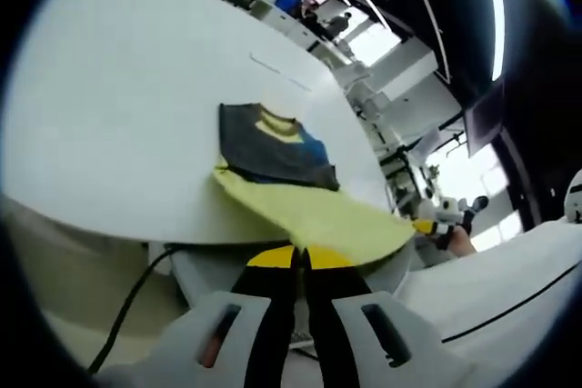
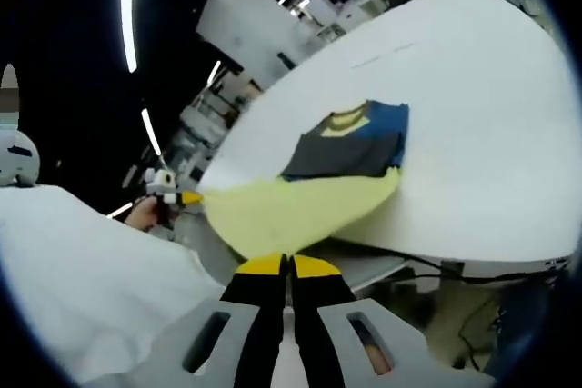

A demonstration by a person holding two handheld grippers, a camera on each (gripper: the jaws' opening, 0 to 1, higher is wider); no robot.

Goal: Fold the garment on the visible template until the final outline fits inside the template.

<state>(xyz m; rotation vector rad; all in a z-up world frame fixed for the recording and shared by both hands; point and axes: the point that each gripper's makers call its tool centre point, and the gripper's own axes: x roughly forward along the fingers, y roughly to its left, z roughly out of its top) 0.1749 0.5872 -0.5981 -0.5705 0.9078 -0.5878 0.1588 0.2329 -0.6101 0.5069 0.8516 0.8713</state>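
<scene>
Both my fingers, left (image 1: 300, 259) and right (image 2: 287, 265), are clamped on the garment (image 1: 300, 197) hem, stretched off the tabletop (image 1: 118, 106) ahead. Uneven pulling could drag it askew.

No words, nos. or signs can be read in either view. The garment (image 1: 277, 147) on the surface (image 1: 109, 115) has plain blocks of grey, blue and yellow, no print or label to make out. The things at the far edge of the surface are too small and blurry to read. The grippers' yellow and black fingers (image 1: 273, 261) have no letters on them.
</scene>
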